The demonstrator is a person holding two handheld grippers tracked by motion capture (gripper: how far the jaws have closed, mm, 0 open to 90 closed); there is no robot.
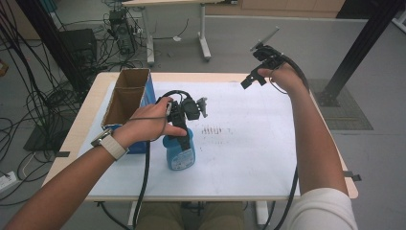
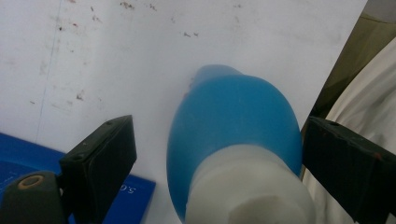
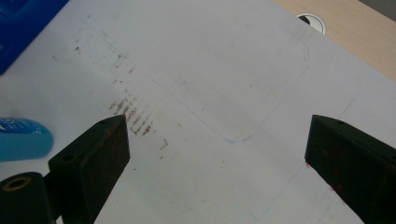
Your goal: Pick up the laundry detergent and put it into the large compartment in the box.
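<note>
One blue bottle (image 1: pixel 180 152) stands upright on the white sheet near the table's (image 1: pixel 86 125) front edge, just beside one open cardboard box (image 1: pixel 125 96) at the left edge. The left gripper (image 1: pixel 179 123) hangs over the bottle's white neck, fingers (image 2: pixel 100 161) spread wide on either side, gripping nothing. The right gripper (image 1: pixel 253 78) is raised near the far right corner, fingers (image 3: pixel 93 158) released and empty.
</note>
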